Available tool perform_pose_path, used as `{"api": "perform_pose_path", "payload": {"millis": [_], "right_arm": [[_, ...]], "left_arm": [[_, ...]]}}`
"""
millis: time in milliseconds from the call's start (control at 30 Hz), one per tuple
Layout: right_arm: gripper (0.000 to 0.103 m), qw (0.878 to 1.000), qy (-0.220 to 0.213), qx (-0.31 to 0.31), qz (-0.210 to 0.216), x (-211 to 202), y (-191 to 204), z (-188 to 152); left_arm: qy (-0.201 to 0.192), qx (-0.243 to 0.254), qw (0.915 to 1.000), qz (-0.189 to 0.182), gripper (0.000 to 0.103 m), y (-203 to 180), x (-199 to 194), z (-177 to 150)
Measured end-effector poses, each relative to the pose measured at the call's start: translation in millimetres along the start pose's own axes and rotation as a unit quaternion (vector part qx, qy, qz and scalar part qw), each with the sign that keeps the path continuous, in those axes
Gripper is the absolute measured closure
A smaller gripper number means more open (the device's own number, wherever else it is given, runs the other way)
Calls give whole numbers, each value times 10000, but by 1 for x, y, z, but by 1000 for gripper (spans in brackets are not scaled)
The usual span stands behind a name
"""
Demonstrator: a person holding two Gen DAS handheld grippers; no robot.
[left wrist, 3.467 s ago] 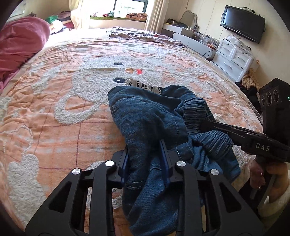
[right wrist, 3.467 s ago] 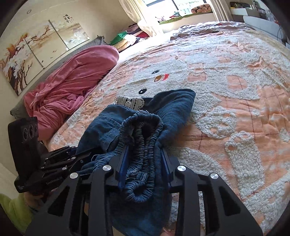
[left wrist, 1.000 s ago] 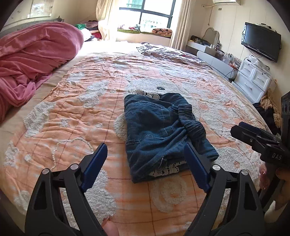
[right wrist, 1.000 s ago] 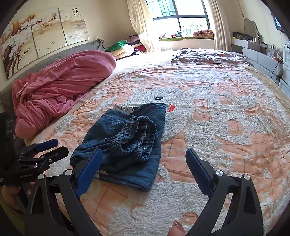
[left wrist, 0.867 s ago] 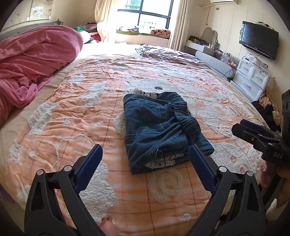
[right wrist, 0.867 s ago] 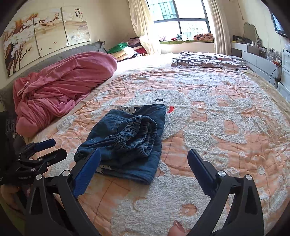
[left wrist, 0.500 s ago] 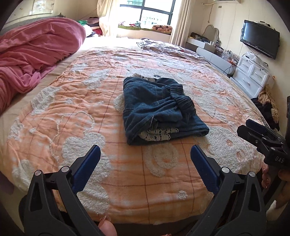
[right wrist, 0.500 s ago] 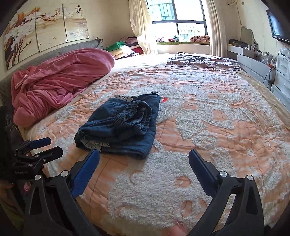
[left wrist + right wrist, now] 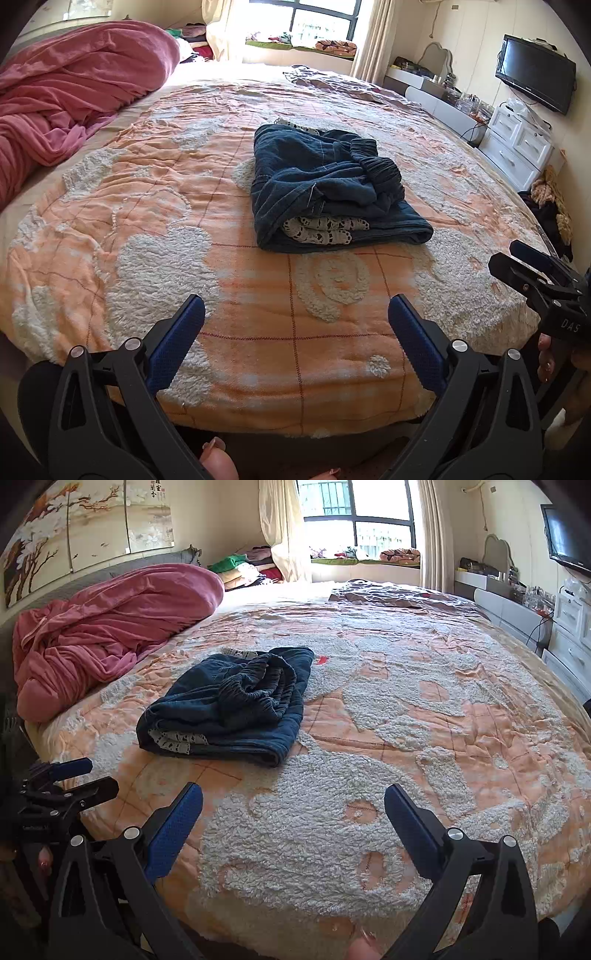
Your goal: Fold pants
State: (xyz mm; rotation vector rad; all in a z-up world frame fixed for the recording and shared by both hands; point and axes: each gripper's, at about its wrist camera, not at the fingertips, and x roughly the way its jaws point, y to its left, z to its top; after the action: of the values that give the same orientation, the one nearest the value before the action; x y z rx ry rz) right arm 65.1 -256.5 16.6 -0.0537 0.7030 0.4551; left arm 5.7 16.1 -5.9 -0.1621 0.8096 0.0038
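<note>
- Your left gripper (image 9: 295, 328) and right gripper (image 9: 293, 808) both stand wide and hold nothing.
- The folded dark blue denim pants (image 9: 328, 192) lie on the bed, ahead of both grippers, well apart.
- They look soft and floppy; take them under the thick folded edge.

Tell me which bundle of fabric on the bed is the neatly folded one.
The dark blue pants with white lace trim, folded in a flat stack mid-bed. The pink blanket lies heaped and rumpled near the headboard.
</note>
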Motion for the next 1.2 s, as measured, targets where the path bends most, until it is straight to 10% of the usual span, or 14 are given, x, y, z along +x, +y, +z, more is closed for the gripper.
{"api": "perform_pose_path", "payload": {"millis": [1200], "right_arm": [[5, 9999, 62, 133, -69, 1, -3, 0]], "left_arm": [[-48, 10, 10000, 52, 10, -3, -7, 2]]}}
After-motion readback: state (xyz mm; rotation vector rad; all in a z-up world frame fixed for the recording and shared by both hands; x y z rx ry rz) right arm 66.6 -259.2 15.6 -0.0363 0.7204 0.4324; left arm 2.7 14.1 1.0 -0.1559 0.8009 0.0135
